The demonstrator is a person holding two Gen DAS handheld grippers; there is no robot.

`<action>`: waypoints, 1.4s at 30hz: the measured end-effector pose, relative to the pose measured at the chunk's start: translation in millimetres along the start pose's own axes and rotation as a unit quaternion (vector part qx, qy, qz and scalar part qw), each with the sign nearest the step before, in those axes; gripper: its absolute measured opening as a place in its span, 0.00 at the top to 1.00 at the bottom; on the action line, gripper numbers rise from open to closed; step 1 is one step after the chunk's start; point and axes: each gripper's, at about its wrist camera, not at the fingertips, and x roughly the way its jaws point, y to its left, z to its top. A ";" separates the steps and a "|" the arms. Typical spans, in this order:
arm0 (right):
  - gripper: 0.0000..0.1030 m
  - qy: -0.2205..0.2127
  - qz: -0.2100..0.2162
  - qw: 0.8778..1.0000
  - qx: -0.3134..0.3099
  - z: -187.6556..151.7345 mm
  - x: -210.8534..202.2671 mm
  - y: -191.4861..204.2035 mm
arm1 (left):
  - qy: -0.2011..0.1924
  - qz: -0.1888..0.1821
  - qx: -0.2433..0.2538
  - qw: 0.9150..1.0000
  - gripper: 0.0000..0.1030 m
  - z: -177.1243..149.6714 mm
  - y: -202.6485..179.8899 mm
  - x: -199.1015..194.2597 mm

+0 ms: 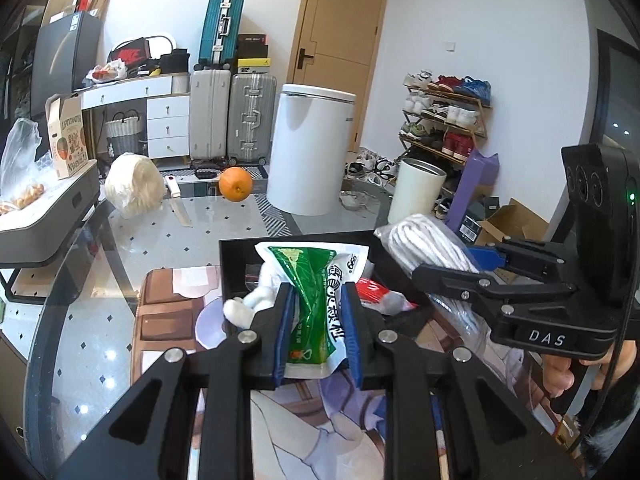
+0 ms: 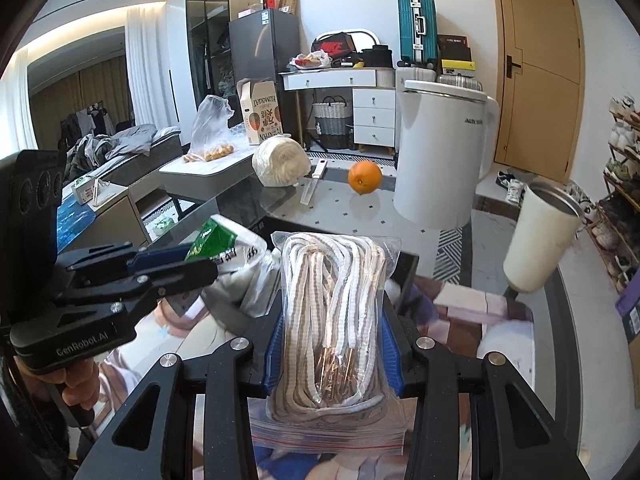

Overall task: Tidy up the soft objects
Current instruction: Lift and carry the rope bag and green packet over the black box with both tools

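My left gripper (image 1: pixel 316 300) is shut on a green and white tissue pack (image 1: pixel 316 300), held above the black tray (image 1: pixel 240 264). A white plush toy (image 1: pixel 250 306) lies in the tray beside it. My right gripper (image 2: pixel 332 304) is shut on a clear zip bag of white and brown cord (image 2: pixel 332 304), held over the tray's right side. The right gripper also shows in the left wrist view (image 1: pixel 460 264) with the cord bag (image 1: pixel 424 240). The left gripper shows in the right wrist view (image 2: pixel 192 260) with the tissue pack (image 2: pixel 224 244).
On the glass table stand a white kettle (image 1: pixel 310 148), a cream tumbler (image 1: pixel 416 190), an orange (image 1: pixel 235 184), a cabbage (image 1: pixel 134 186) and a knife (image 1: pixel 178 204). A printed mat (image 1: pixel 172 308) lies under the tray. Suitcases and a shoe rack stand behind.
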 end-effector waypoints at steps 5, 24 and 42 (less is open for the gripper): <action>0.61 -0.002 0.000 1.000 -0.006 8.9 15.6 -5.2 | 0.005 0.008 -0.006 1.000 0.79 1.5 6.5 9.8; 0.61 0.037 0.040 0.994 -0.095 29.2 73.2 -2.9 | 0.004 0.017 -0.019 1.000 0.79 8.2 19.7 25.3; 0.61 0.055 0.049 0.977 -0.199 23.1 91.1 -0.1 | 0.009 0.008 -0.021 1.000 0.79 10.5 24.0 34.7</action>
